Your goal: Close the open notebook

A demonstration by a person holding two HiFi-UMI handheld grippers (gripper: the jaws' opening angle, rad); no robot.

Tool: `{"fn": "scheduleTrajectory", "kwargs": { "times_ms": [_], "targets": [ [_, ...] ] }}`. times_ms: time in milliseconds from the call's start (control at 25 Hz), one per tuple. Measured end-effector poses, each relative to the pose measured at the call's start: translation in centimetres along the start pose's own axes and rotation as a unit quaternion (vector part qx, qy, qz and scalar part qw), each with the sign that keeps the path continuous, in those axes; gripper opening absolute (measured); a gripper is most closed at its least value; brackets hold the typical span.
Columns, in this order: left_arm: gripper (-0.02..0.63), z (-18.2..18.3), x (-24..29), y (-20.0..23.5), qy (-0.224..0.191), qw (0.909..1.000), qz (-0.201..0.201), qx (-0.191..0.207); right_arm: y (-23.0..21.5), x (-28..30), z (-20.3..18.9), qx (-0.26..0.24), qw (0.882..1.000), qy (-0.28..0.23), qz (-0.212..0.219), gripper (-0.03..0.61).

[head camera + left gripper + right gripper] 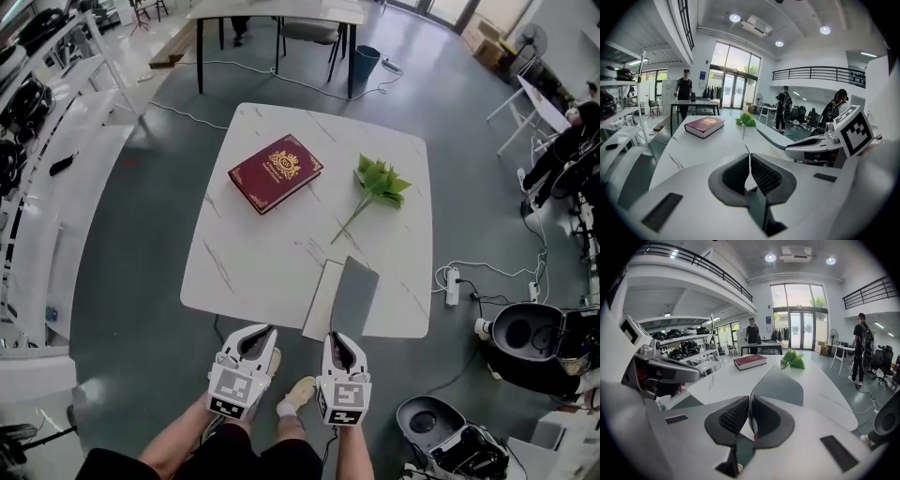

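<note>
Left gripper [255,337] [749,157]: jaws together, nothing between them; it sits just off the near edge of the table [246,246], left of the notebook [323,298] and not touching it. Right gripper [339,339] [749,402]: jaws drawn narrow and clamped on the near edge of the grey cover [356,292] [781,384]; the cover stands raised and tilted above the table, its free edge away from the person. The notebook lies open at the near edge of the table, right of centre; its white page lies flat to the left of the cover; whether its near end overhangs the edge cannot be told. Both grippers are side by side and close together, over the floor [131,281] and the person's feet. Bare tabletop extends left of the white page along the near edge, and across the middle of the table beyond the notebook. The stem of the sprig [378,182] ends near the far edge of the notebook but apart from it; its leaves lie toward the far right corner. The book [275,172] [704,125] [750,362] lies closed at the far left, well apart from the notebook and the sprig. Right of the table a power strip [452,286] and cables lie on the floor; left of it stands white shelving [56,187].
</note>
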State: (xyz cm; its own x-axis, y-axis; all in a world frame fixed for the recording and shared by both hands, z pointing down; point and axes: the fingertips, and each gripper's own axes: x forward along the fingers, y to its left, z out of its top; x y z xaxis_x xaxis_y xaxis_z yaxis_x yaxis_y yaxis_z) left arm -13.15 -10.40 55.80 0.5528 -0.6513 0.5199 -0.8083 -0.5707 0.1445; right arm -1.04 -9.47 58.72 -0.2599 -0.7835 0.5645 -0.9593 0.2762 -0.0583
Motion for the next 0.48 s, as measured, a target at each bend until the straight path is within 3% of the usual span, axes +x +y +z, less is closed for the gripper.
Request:
{"fn": "scheduleTrajectory", "kwargs": {
  "times_ms": [480],
  "targets": [
    [0.031, -2.2, 1.4, 2.4, 0.013, 0.9997, 0.004, -0.018, 2.3, 4.1, -2.5, -0.022, 0.999, 0.036, 0.011, 0.048]
  ]
}}
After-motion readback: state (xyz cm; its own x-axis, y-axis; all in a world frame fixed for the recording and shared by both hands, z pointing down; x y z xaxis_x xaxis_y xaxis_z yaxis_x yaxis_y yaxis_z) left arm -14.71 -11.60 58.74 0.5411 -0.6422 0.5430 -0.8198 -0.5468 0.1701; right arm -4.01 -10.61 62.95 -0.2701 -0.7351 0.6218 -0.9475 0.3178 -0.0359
